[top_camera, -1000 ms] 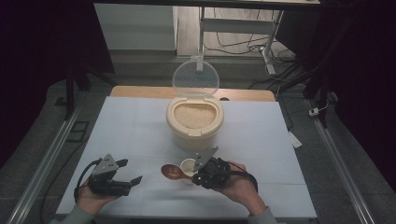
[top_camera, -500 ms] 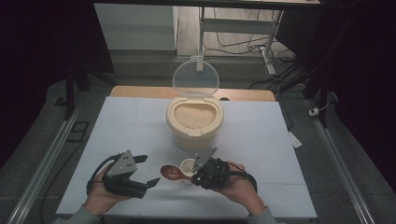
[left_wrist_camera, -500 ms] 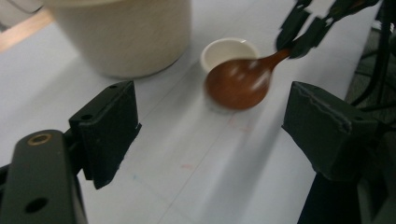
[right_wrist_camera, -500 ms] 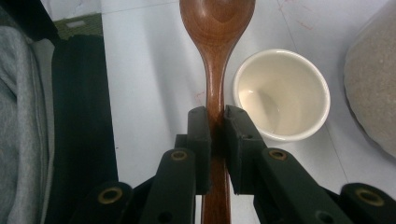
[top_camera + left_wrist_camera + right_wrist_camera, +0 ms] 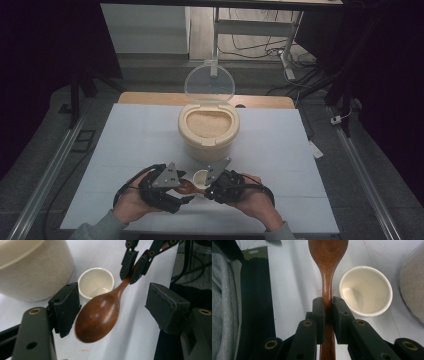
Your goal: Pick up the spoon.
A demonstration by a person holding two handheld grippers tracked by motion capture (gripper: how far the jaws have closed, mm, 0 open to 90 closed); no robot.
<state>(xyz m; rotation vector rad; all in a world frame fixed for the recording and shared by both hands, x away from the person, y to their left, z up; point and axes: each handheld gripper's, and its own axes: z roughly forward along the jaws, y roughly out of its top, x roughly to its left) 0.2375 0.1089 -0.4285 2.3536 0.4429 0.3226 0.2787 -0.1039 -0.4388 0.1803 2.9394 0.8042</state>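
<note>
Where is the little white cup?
In the high view, the little white cup sits on the table near the person, between the two grippers, just in front of the rice container.

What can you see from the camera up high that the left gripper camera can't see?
High view alone: both of the person's hands, the whole white table, and the big tub's open top full of rice with its clear lid standing up. Left gripper view alone: its own tool's jaws, which have just been closing, standing apart on either side of the wooden spoon's bowl, not pressing on it. Both views: the spoon, the small white cup, the tub's cream wall, and the right tool clamped on the spoon's handle.
</note>
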